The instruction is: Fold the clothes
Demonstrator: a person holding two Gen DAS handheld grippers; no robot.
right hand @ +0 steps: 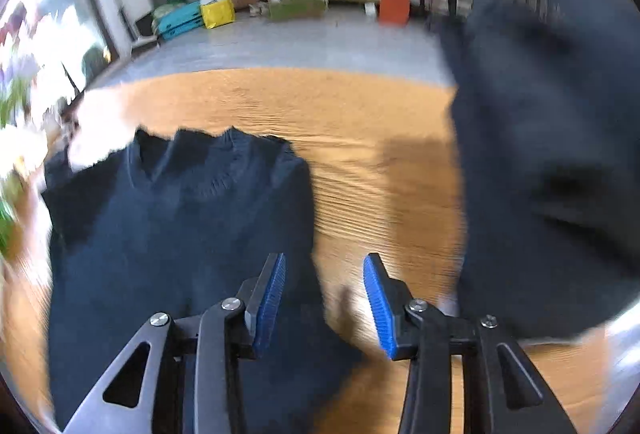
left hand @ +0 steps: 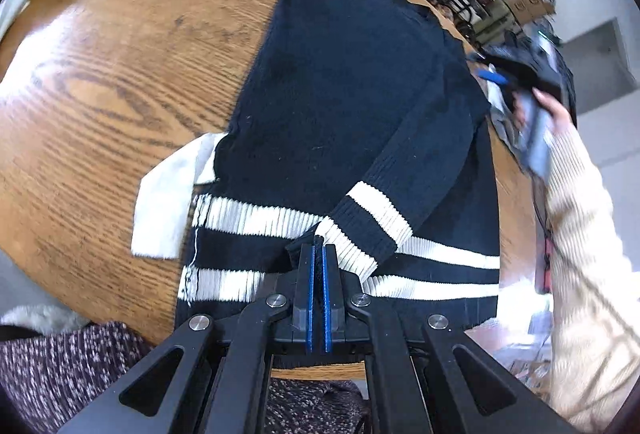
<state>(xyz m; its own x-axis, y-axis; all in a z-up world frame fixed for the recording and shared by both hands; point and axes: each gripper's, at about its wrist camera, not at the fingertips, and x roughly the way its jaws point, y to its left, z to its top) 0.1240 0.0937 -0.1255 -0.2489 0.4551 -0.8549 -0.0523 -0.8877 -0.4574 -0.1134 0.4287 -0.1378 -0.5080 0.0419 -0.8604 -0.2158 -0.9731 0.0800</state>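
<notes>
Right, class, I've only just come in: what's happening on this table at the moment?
A person is folding a navy sweater on a wooden table, with a gripper in each hand. The left gripper is shut on the striped cuff of a sleeve folded across the sweater, near the striped hem. The right gripper is open with nothing between its fingers, above the sweater's edge. Another dark garment lies beside it.

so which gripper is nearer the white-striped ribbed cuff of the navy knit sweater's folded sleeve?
Left. The left gripper is shut on the striped cuff at its edge. The right gripper is open over the wooden table beside the sweater's plain body, clear of the cuff.
</notes>
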